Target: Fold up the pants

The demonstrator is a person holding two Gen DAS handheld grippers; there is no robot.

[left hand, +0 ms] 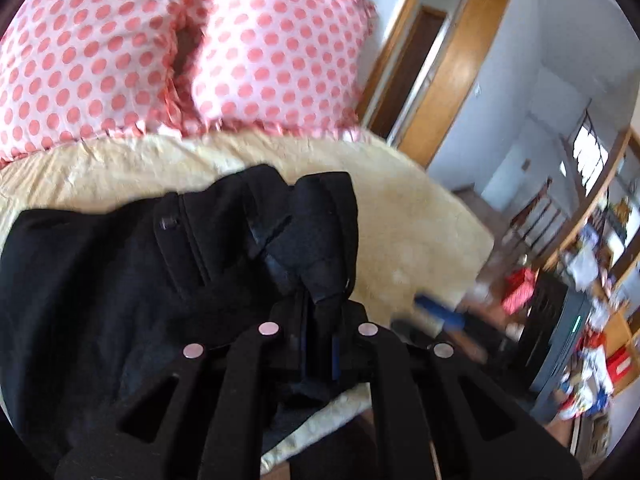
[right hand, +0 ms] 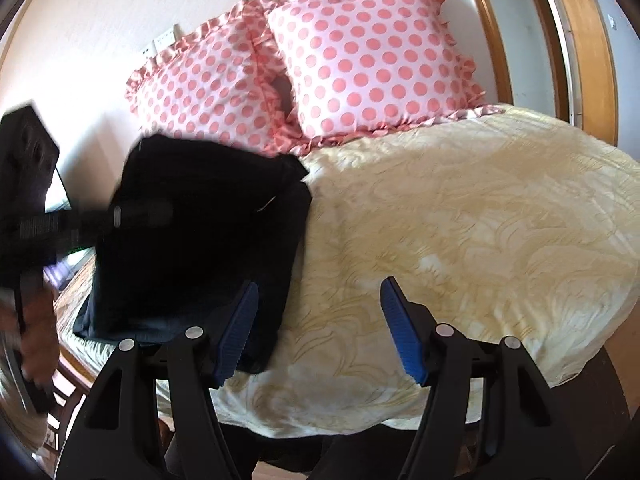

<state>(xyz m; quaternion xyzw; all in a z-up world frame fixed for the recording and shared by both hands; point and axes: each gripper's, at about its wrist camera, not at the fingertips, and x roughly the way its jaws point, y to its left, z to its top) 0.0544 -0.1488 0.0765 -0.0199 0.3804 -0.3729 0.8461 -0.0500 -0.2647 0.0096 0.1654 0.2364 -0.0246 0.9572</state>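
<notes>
Black pants [left hand: 120,280] lie bunched on a cream bedspread [left hand: 400,216]. My left gripper [left hand: 318,316] is shut on a raised fold of the pants near the waistband. In the right wrist view the pants [right hand: 200,240] lie partly folded on the left of the bedspread [right hand: 460,220]. My right gripper [right hand: 316,332] is open and empty, with blue pads [right hand: 402,336], low over the bed's near edge just right of the pants. The left gripper and the hand holding it show blurred at the left [right hand: 60,224].
Two pink polka-dot pillows [right hand: 312,68] lean on the wall at the head of the bed. A wooden door frame [left hand: 452,80] and cluttered shelves [left hand: 592,320] stand to the right. The bed's edge drops off in front.
</notes>
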